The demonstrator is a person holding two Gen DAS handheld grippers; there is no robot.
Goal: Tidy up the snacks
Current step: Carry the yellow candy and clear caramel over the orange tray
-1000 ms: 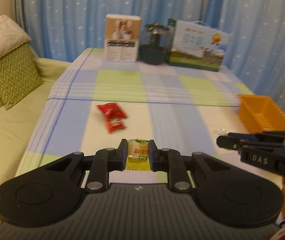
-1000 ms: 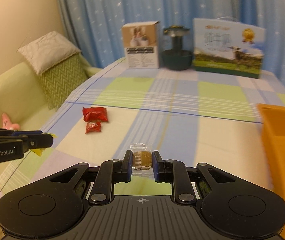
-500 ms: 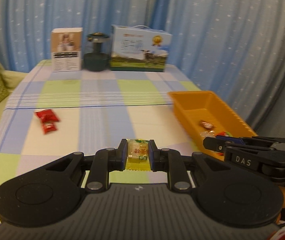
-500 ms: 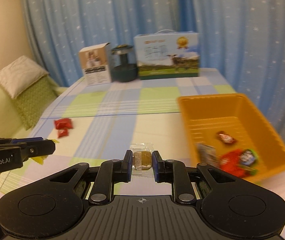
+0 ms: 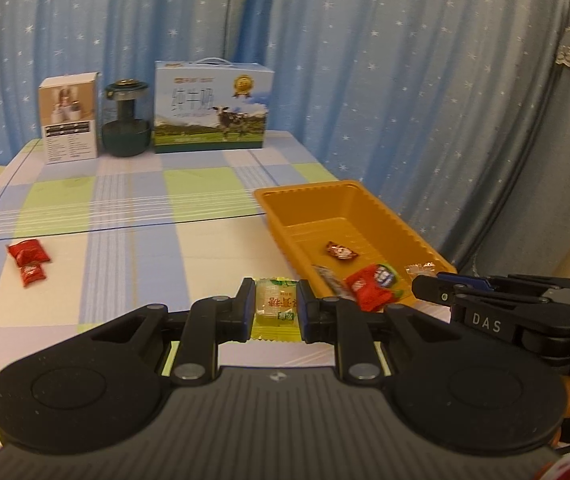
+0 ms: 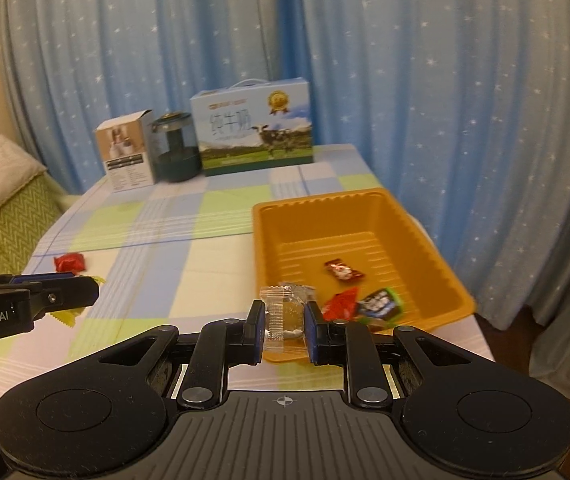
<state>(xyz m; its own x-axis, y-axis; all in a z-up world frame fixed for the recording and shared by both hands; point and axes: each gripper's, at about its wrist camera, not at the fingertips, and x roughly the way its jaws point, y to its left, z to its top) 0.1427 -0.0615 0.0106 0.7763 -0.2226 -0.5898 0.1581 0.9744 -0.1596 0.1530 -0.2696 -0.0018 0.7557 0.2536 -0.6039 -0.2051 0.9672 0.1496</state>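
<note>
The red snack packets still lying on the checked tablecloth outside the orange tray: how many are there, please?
2: a larger red packet near the cloth's left edge, and a smaller red packet touching it just in front. More may be hidden behind the grippers.

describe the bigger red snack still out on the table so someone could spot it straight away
Start at the orange tray on the checked tablecloth, then look across to the opposite, left side of the cloth. Two red packets lie there touching; the large red packet is the one farther back, wider and puffier than the small red packet in front of it.

A white box (image 5: 70, 117), dark jar (image 5: 126, 120) and milk carton (image 5: 212, 108) line the curtain (image 5: 385, 60).
</note>
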